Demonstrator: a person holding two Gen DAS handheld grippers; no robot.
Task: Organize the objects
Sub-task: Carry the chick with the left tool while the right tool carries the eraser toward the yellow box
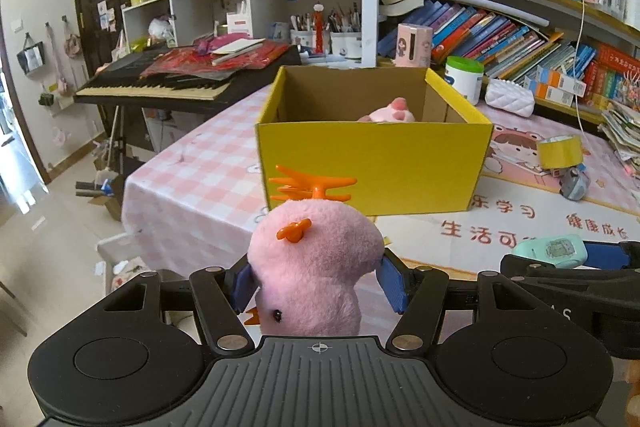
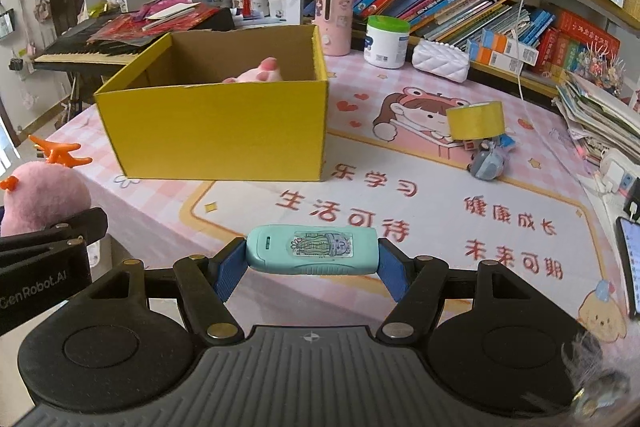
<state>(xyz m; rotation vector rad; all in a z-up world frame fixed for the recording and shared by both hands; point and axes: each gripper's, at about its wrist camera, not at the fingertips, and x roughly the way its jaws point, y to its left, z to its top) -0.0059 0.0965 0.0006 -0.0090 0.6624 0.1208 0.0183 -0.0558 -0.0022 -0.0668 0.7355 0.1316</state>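
The pink plush toy (image 1: pixel 316 267), with orange plastic antlers and an orange beak, is clamped between the blue pads (image 1: pixel 390 285) of the left gripper (image 1: pixel 316 281), whose jaws are closed partway against its soft sides; it is held in the air above the near left edge of the table (image 1: pixel 192 195), short of the yellow cardboard box (image 1: pixel 374 167). The right gripper (image 2: pixel 312 269) pinches a mint-green oblong plastic case (image 2: pixel 311 250) with a cartoon sticker on its top, gripped end to end between its blue pads, the jaws standing about half open around it; it hangs over the near edge of the table, in front of the printed desk mat (image 2: pixel 440 211) with red Chinese characters. The open box sits on the pink checked tablecloth toward the left side of the table, its near wall facing both grippers, and a second pink plush (image 2: pixel 260 73) lies inside against the far right corner. To the right of the box, on the mat, stands a yellow roll of tape (image 2: pixel 476 121) with a small grey-blue toy (image 2: pixel 488 161) just in front of it. Along the far edge of the table stand a pink cylinder dispenser (image 2: pixel 334 19), a white tub with a green lid (image 2: pixel 387 41) and a white quilted purse (image 2: pixel 440 61). Beyond the left edge is an electronic keyboard (image 1: pixel 160 83) covered with red papers.
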